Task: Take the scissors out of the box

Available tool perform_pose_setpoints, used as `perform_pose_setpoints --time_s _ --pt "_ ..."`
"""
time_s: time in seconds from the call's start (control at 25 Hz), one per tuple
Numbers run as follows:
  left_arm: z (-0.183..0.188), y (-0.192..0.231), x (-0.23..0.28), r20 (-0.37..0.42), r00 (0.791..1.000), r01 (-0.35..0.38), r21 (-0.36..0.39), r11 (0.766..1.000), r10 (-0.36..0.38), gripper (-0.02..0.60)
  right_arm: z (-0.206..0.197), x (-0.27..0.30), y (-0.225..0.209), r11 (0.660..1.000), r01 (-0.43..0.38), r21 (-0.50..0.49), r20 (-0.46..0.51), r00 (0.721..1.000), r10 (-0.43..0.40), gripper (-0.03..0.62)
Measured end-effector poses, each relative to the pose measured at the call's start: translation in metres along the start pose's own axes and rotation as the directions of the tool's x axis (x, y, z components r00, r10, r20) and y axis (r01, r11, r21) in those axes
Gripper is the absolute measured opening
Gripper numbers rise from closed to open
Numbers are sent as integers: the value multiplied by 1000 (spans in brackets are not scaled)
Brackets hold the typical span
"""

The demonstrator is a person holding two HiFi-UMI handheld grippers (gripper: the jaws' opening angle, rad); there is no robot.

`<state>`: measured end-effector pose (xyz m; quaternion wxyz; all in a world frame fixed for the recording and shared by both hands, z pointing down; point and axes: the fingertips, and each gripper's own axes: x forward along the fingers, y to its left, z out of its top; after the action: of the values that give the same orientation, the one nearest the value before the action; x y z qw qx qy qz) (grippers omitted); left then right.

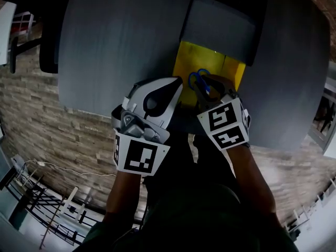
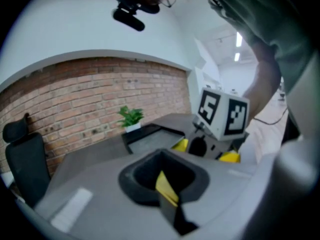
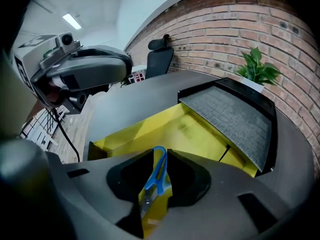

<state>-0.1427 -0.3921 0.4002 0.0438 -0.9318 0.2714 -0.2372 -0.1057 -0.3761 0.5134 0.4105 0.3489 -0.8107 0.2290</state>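
An open yellow box (image 1: 207, 62) lies on the round grey table (image 1: 115, 41), its dark lid (image 1: 223, 28) folded back at the far side. Over the box's near end my right gripper (image 1: 203, 86) is shut on the scissors (image 1: 199, 80), gripping their blue handles. In the right gripper view the scissors (image 3: 156, 174) stand between the jaws of my right gripper (image 3: 152, 184), their metal blades toward the camera, above the yellow box floor (image 3: 170, 129). My left gripper (image 1: 177, 88) hovers just left of the box, and my left gripper (image 2: 167, 191) is shut with nothing in it.
A potted plant (image 3: 257, 66) stands beyond the lid (image 3: 235, 116) by the brick wall. A black office chair (image 3: 160, 59) sits at the table's far side. The table edge (image 1: 89, 109) runs close under both grippers; brick floor lies beyond it.
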Motion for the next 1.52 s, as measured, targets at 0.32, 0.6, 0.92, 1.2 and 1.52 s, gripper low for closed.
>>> perform_pose_setpoints --time_s 0.32,0.6,0.92,1.2,1.52 --pt "-10 -11 10 -12 1000 20 -13 1000 -20 0 -14 11 -5 1000 28 -3 -70 997 -28 71" --pt "-10 -10 17 -18 999 29 -10 1000 -29 0 -21 19 -3 999 23 -34 -110 994 -26 72" --pt "-5 -11 13 -9 1000 19 -5 1000 -19 0 2 -5 5 997 58 -59 75 996 -53 71" --pt "23 -33 24 -3 1000 10 20 1000 -10 0 13 -59 -2 990 115 -82 250 964 -91 69" --pt "41 -26 22 8 1000 2 69 998 -2 0 37 -94 -1 987 143 -79 356 929 -106 67"
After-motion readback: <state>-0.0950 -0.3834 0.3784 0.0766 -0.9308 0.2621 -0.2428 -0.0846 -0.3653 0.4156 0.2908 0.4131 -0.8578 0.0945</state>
